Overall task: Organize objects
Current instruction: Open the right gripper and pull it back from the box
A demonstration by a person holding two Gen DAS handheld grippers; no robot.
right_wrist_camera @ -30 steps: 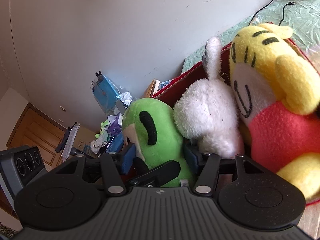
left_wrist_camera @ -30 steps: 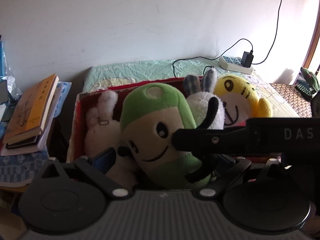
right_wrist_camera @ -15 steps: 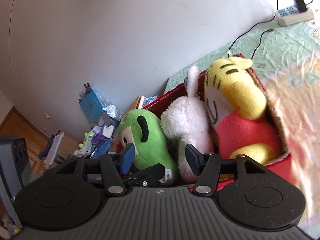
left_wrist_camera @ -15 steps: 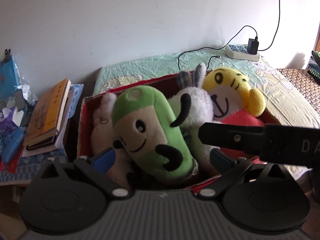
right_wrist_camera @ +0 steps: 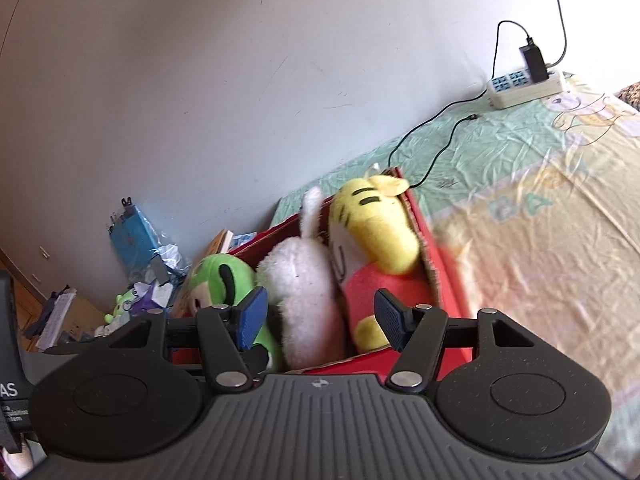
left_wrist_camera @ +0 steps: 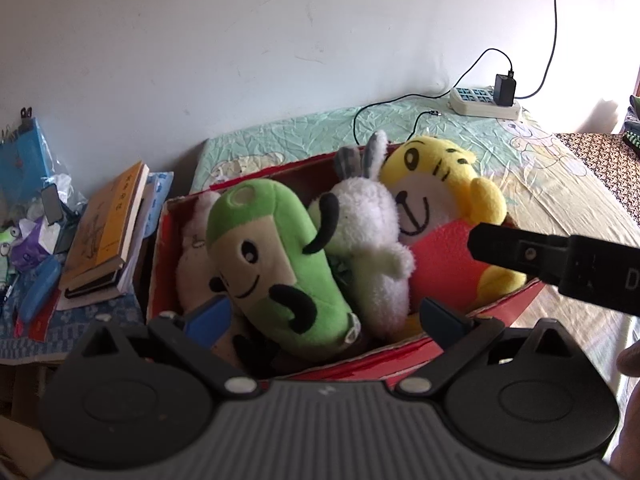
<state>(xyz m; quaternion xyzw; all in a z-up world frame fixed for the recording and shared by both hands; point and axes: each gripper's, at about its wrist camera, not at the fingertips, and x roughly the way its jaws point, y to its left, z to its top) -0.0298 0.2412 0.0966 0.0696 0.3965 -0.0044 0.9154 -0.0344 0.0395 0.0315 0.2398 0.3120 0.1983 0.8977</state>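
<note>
A red cardboard box (left_wrist_camera: 400, 354) stands on the bed and holds several plush toys: a green one (left_wrist_camera: 272, 256), a white rabbit (left_wrist_camera: 368, 240), a yellow and red tiger (left_wrist_camera: 440, 200) and a pale one (left_wrist_camera: 192, 264) at the left wall. My left gripper (left_wrist_camera: 324, 320) is open and empty, just in front of the box. My right gripper (right_wrist_camera: 320, 316) is open and empty, also in front of the box (right_wrist_camera: 444, 280), with the green toy (right_wrist_camera: 216, 280), rabbit (right_wrist_camera: 304, 288) and tiger (right_wrist_camera: 376, 232) beyond it. Its body shows at the right of the left wrist view.
A stack of books (left_wrist_camera: 108, 232) and clutter in plastic bags (left_wrist_camera: 28, 200) lie left of the box. A power strip (left_wrist_camera: 484, 102) with a charger and cables (right_wrist_camera: 440, 148) lies on the bed sheet (right_wrist_camera: 540, 220) by the white wall.
Both grippers have pulled back from the box. The green toy, earlier between the fingers, now lies in the box free of both grippers.
</note>
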